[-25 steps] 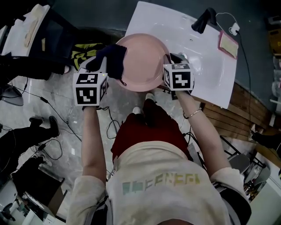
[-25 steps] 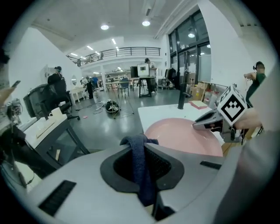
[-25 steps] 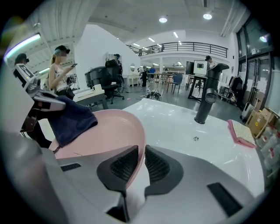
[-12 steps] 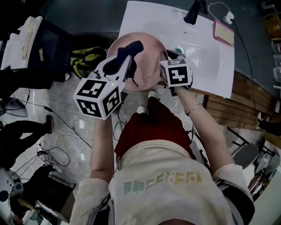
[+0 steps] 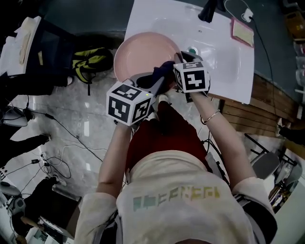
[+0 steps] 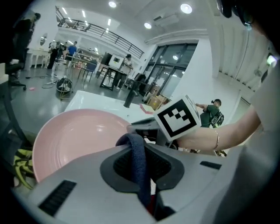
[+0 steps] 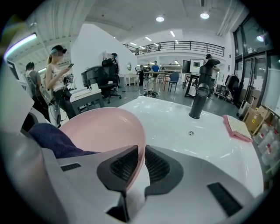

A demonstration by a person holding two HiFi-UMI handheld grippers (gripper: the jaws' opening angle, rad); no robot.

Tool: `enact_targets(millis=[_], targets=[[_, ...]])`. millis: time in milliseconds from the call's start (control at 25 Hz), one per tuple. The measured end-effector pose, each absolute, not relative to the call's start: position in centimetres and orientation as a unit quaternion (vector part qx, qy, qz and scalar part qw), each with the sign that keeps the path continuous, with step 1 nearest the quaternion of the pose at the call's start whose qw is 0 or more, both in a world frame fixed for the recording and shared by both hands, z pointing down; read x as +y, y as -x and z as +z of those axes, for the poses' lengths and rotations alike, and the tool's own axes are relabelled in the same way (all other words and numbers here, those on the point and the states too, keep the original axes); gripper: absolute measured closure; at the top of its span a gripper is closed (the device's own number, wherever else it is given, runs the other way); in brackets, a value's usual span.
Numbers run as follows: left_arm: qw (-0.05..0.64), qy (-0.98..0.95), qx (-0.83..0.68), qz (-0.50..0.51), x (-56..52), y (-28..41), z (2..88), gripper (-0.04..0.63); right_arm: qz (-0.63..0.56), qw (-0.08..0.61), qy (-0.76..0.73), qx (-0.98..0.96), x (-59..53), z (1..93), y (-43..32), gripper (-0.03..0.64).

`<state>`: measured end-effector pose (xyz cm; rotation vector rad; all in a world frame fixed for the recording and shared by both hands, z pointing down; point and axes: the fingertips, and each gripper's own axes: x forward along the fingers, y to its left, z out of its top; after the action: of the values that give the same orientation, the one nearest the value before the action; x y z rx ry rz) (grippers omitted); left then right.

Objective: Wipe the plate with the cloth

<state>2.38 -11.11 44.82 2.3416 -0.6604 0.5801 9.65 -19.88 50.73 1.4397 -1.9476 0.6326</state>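
A pink plate (image 5: pixel 140 52) is held up over the left edge of the white sink counter (image 5: pixel 228 66). My right gripper (image 7: pixel 136 168) is shut on the plate's rim (image 7: pixel 141 148) at its near right side, its marker cube (image 5: pixel 191 78) below the plate. My left gripper (image 6: pixel 138 173) is shut on a dark blue cloth (image 6: pixel 136 162). In the head view the cloth (image 5: pixel 163 70) lies against the plate's near right part, close to the right gripper. From the right gripper view the cloth (image 7: pixel 54 140) shows at the plate's left.
A black faucet (image 5: pixel 208 10) and a pink sponge (image 5: pixel 243 32) are on the counter's far side. A yellow-black bag (image 5: pixel 90 62) and cables (image 5: pixel 52 162) lie on the floor at the left. People stand in the background of both gripper views.
My left gripper swept the cloth from the plate's left rim across to its near right side, next to the right gripper. The right gripper and plate stayed put.
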Motion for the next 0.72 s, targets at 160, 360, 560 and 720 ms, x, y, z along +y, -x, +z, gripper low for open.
enact_targets(millis=[160, 360, 560, 720], targets=[[0.299, -0.887, -0.216, 0.277, -9.9, -2.9, 46.6, 0.555, 0.237, 0.315, -0.544, -0.740, -20.0, 50.8, -9.5, 0.549], [0.271, -0.884, -0.175, 0.339, -8.9, -2.7, 47.7, 0.554, 0.231, 0.318, -0.540, -0.744, -20.2, 50.8, -9.2, 0.549], [0.255, -0.875, -0.152, 0.382, -7.9, -1.3, 48.1, 0.554, 0.225, 0.322, -0.539, -0.745, -20.0, 50.8, -9.1, 0.549], [0.259, -0.871, -0.146, 0.391, -7.7, 0.5, 47.8, 0.554, 0.222, 0.326, -0.539, -0.745, -20.3, 50.7, -9.1, 0.549]])
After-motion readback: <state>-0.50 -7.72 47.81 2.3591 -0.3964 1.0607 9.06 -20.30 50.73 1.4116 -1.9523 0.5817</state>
